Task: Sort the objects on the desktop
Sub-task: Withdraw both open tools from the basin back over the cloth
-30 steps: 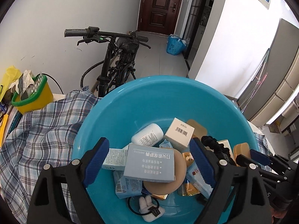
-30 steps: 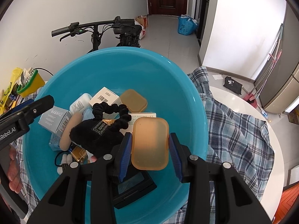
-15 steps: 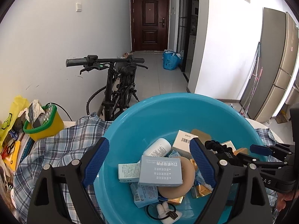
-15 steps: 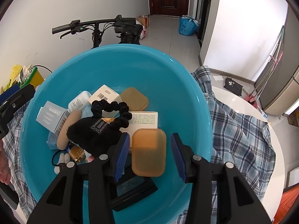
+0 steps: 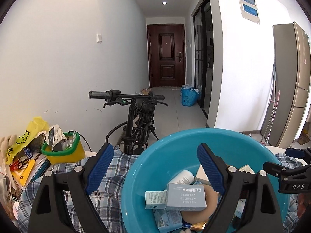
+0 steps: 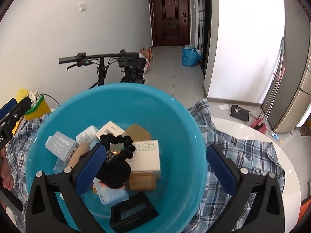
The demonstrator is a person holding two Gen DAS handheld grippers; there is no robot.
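A blue plastic basin (image 6: pixel 175 116) (image 5: pixel 169 147) sits on a plaid cloth and holds several small items: a pale blue box (image 5: pixel 185 197), a white bottle (image 5: pixel 183 176), a black scrunchie (image 6: pixel 118 145), a white box (image 6: pixel 145 157), and an orange soap case (image 6: pixel 142 182) lying in the basin. My right gripper (image 6: pixel 155 169) is open and empty above the basin's near side. My left gripper (image 5: pixel 155 169) is open and empty, raised over the basin's left rim.
A yellow and green bin (image 5: pixel 64 153) with clutter stands at the left on the table. The plaid cloth (image 6: pixel 243 155) covers a round white table (image 6: pixel 272 136). A bicycle (image 5: pixel 136 116) leans behind the table, before a hallway.
My right gripper opened and let go of the orange soap case, which now lies in the basin. Both grippers rose and tilted up.
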